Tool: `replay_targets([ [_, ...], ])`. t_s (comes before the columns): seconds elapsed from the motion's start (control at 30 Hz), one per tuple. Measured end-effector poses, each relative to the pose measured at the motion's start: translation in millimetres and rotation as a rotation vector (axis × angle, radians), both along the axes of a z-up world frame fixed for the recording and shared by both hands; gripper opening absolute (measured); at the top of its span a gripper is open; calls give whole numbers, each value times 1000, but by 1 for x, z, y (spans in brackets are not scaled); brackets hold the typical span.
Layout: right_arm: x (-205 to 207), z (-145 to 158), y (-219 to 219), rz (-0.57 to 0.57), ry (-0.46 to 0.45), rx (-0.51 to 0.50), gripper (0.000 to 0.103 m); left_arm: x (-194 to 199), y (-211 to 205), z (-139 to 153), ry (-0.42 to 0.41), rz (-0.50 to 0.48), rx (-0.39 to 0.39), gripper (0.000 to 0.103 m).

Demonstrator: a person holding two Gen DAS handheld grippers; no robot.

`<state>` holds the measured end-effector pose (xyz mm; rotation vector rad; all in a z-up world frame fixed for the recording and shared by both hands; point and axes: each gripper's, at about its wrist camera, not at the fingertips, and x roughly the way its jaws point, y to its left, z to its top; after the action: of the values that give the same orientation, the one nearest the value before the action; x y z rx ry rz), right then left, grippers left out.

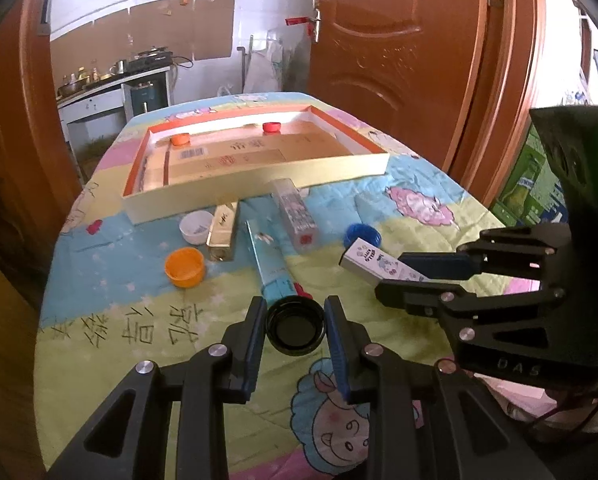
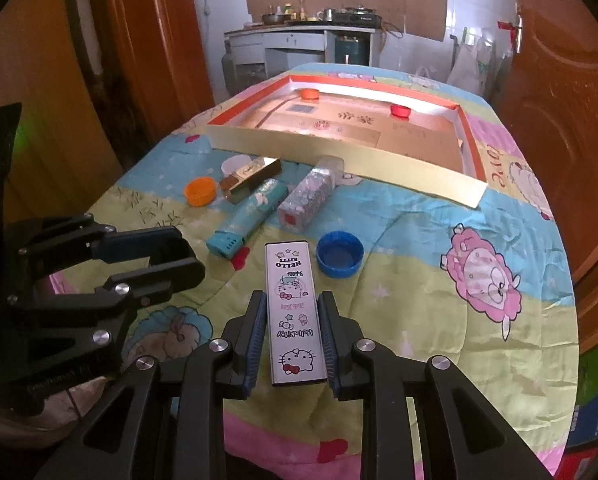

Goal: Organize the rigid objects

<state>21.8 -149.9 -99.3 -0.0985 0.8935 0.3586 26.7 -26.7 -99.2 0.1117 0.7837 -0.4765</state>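
**Two grips, one crowded quilt**

The risk I see is the black cap (image 1: pixel 296 327): the left gripper (image 1: pixel 295 322) has its pads against the rim on both sides, but the cap is shallow and round, so a slight tilt on the lift could pop it out onto the soft quilt (image 2: pixel 419 280). The white printed case (image 2: pixel 295 316) sticks far out ahead of the right gripper (image 2: pixel 294 316), clamped along its long edges; swung carelessly, its far end could clip the blue cap (image 2: pixel 339 254) just beside it (or the teal lighter (image 2: pixel 245 220) on the other side).

Both grippers slope downward toward the table, side by side. The tray (image 1: pixel 255 184) lies beyond the clutter, holding an orange cap (image 1: pixel 180 139) and a red cap (image 1: pixel 271 127).
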Motion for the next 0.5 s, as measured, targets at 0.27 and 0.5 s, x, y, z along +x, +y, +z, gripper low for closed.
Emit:
replay_targets([
  [0.27,6,11,0,-6,-23,8,27,8,4,11,-12,21,-15,30],
  [0.5,16,18,-3,-17,-34,21,27,21,4,20,-24,36,-27,30],
])
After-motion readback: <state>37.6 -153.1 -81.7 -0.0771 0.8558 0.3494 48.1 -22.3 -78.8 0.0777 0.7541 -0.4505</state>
